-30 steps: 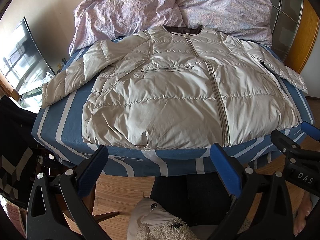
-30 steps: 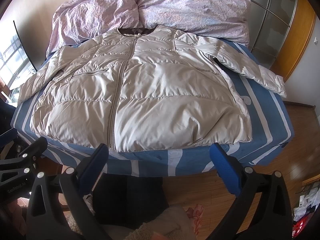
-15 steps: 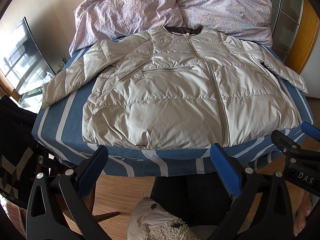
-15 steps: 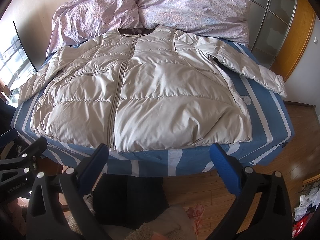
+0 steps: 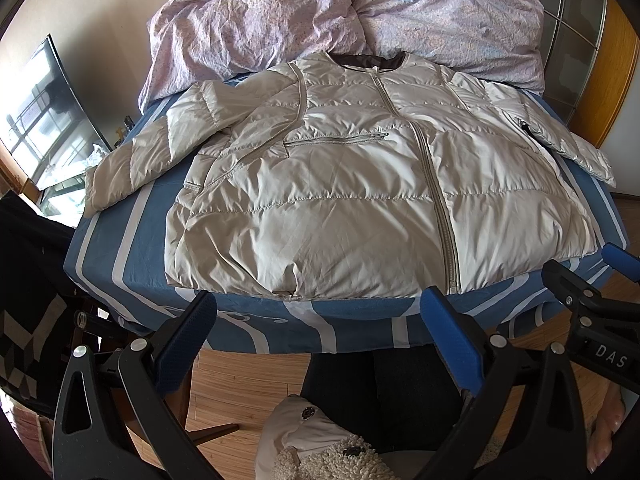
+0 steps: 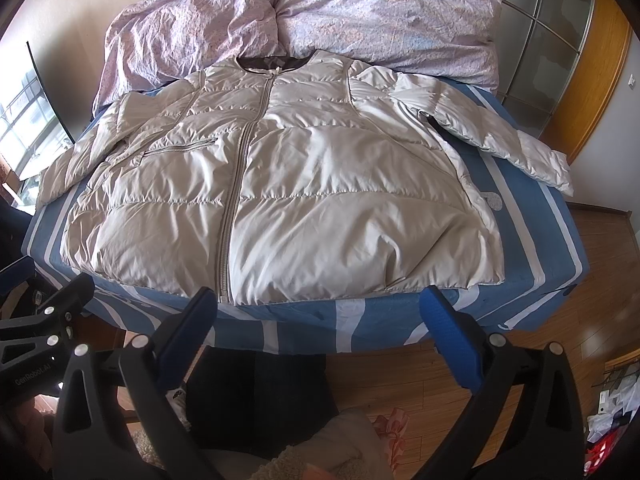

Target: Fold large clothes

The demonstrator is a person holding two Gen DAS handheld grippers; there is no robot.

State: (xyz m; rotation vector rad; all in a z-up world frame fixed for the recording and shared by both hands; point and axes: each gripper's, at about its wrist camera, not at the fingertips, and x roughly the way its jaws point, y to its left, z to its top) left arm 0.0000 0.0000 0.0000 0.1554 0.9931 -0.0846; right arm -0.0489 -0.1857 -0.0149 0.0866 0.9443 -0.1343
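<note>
The jacket (image 5: 360, 200) is my landmark; it lies flat on the bed (image 5: 120, 248), front side up, zipper closed, both sleeves spread out.

To the left of the jacket a dark screen (image 5: 44, 120) leans by the wall; its lower part is cut off by the frame edge. The left sleeve (image 5: 136, 160) reaches to the bed's left edge, and its cuff hangs a little over it. Below the jacket's hem my left claw (image 5: 316, 336) hangs in the air with jaws spread wide, holding nothing, well apart from the cloth. Its blue pads (image 5: 448, 336) cover a part of the bed's front side.

Behind the jacket's collar lie two pink pillows (image 6: 300, 12); the collar touches them. Under the hem I see my dark trousers, partly hidden by the claws.

My right claw (image 6: 316, 332) is also released and empty, near the hem but not touching it. To the right of the jacket the right sleeve (image 6: 500, 140) lies toward the bed's corner. A small grey thing beside the jacket's right edge I cannot identify. Further right a wooden door (image 6: 592, 60) is cut off.
</note>
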